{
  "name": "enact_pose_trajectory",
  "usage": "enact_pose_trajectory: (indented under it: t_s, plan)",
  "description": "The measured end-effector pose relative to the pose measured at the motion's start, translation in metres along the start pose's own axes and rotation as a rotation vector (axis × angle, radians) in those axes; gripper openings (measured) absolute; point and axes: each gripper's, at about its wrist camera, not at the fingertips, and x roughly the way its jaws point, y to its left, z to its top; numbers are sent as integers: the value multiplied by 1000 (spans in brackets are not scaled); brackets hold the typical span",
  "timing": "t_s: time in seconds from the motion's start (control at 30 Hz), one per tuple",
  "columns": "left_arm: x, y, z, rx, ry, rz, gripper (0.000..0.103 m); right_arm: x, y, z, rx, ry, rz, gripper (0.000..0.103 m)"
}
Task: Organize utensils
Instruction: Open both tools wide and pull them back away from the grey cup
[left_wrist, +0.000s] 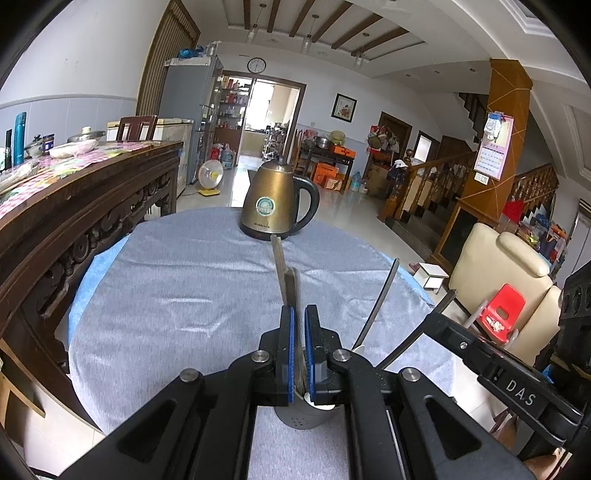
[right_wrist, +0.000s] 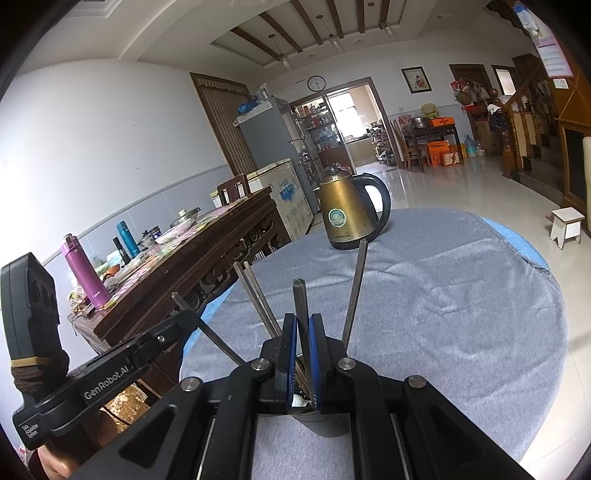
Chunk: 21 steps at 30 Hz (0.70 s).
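Observation:
A grey perforated utensil holder (left_wrist: 304, 417) stands on the grey-clothed round table (left_wrist: 184, 288), right under both grippers; it also shows in the right wrist view (right_wrist: 327, 421). My left gripper (left_wrist: 300, 317) is shut on a pair of metal chopsticks (left_wrist: 282, 269) whose lower ends sit in the holder. My right gripper (right_wrist: 303, 325) is shut on a metal utensil handle (right_wrist: 301, 299) standing in the holder. Other handles (right_wrist: 356, 291) lean out of the holder. Each gripper shows in the other's view, the right one (left_wrist: 480, 354) and the left one (right_wrist: 122, 365).
A brass electric kettle (left_wrist: 275, 199) stands at the table's far side. A dark carved wooden sideboard (left_wrist: 74, 206) with bottles and dishes lies along the left. A cream armchair (left_wrist: 506, 280) and red child's chair (left_wrist: 502, 314) are to the right.

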Motion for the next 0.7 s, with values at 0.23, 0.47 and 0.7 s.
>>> enact_pose_trajectory:
  t_s: [0.23, 0.47, 0.7]
  plan:
    - [0, 2, -2, -6, 8, 8, 5, 2, -4, -1, 14, 1, -12, 8]
    - [2, 8, -5, -16, 23, 26, 6, -2, -12, 2, 43, -14, -26, 8]
    - [0, 12, -11, -15, 35, 55, 33, -4, -25, 2, 92, -19, -31, 21]
